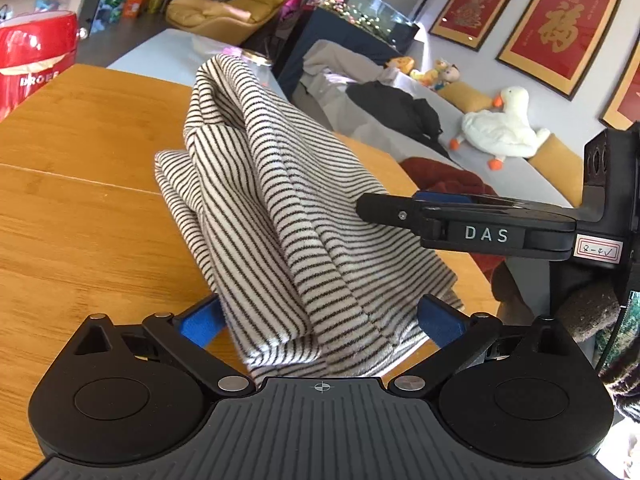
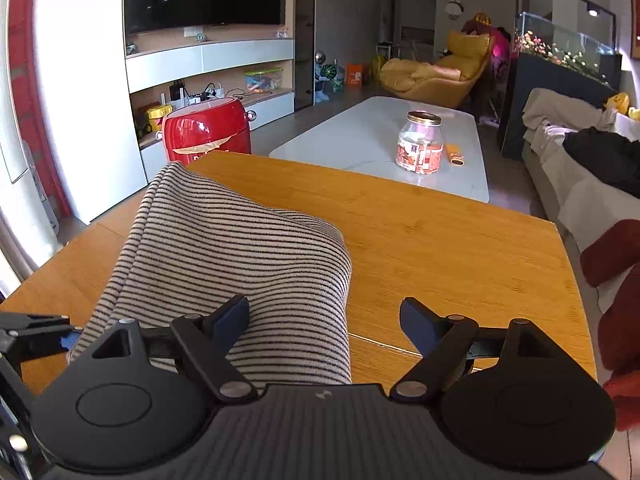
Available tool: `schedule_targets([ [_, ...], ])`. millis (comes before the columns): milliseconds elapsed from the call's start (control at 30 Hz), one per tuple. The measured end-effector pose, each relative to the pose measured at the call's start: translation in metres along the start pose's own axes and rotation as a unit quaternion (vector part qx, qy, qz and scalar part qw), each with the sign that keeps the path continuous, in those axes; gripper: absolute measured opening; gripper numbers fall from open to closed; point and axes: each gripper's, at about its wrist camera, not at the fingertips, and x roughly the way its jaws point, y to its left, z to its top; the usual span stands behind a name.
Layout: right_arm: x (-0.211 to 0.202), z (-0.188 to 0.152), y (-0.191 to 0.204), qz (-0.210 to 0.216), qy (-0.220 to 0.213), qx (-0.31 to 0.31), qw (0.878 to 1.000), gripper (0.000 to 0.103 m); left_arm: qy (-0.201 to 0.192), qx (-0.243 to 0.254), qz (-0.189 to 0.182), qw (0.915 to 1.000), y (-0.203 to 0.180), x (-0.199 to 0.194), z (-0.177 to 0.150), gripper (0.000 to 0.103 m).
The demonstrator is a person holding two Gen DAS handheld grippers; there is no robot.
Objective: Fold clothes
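While the striped garment [image 1: 280, 208] sits bunched in a raised heap on the wooden worktop [image 1: 80, 208], near its right edge, both tools are close in on it. The left hand-held gripper [image 1: 320, 320] stands wide, cloth draped between its blue pads [image 1: 202, 322] but not pinched. The right hand-held gripper [image 2: 324, 320] is spread wide too, its left finger [image 2: 230, 318] over the fabric, its right one over bare wood.

Whether this heap is mid-fold or a bundle just set down, I cannot tell. A clean fold, I'd judge, wants each tool to take one layer at a hem corner, not a thick wad. This soft knit will sag, so even tension and a low carry should keep the edges square.
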Motion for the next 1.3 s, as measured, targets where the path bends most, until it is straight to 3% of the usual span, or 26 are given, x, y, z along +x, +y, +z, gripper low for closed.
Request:
schedule_targets([
  [200, -0.028, -0.002, 0.019, -0.004, -0.022, -0.073, 0.997, 0.083, 0.043, 0.065, 0.048, 0.9958, 0.020, -0.022, 0.028, 0.103],
  [300, -0.039, -0.001, 0.042, 0.027, -0.043, -0.097, 0.994, 0.083, 0.061, 0.077, 0.065, 0.9930, 0.022, -0.030, 0.051, 0.103],
  [500, -0.037, -0.015, 0.093, 0.079, -0.075, -0.111, 0.988, 0.086, 0.009, 0.036, 0.108, 0.9935, 0.031, -0.045, 0.086, 0.103],
  [700, 0.001, -0.039, 0.127, 0.028, -0.070, -0.166, 0.983, 0.089, 0.012, 0.022, 0.134, 0.9907, 0.036, -0.040, 0.084, 0.103],
  [800, 0.007, -0.045, 0.135, -0.004, -0.080, -0.207, 0.975, 0.092, 0.013, 0.022, 0.142, 0.9895, 0.039, -0.039, 0.083, 0.103],
  [867, 0.006, -0.047, 0.135, -0.014, -0.088, -0.223, 0.971, 0.079, 0.014, 0.014, 0.144, 0.9894, 0.043, -0.038, 0.083, 0.103],
  [933, -0.002, -0.046, 0.129, -0.019, -0.094, -0.234, 0.968, 0.053, 0.012, 0.002, 0.143, 0.9896, 0.047, -0.039, 0.084, 0.103],
  [1033, -0.019, -0.040, 0.114, -0.027, -0.100, -0.248, 0.963, 0.032, 0.005, -0.007, 0.144, 0.9895, 0.056, -0.044, 0.086, 0.103],
  [1100, -0.033, -0.034, 0.103, -0.031, -0.102, -0.252, 0.962, 0.025, 0.004, -0.009, 0.143, 0.9896, 0.061, -0.046, 0.086, 0.103],
  [1167, -0.045, -0.028, 0.097, -0.022, -0.105, -0.257, 0.960, 0.024, 0.003, -0.011, 0.140, 0.9900, 0.066, -0.048, 0.087, 0.103],
  [1300, -0.040, -0.038, 0.107, 0.022, -0.059, -0.294, 0.954, 0.019, -0.011, -0.009, 0.109, 0.9939, 0.058, -0.050, 0.097, 0.103],
])
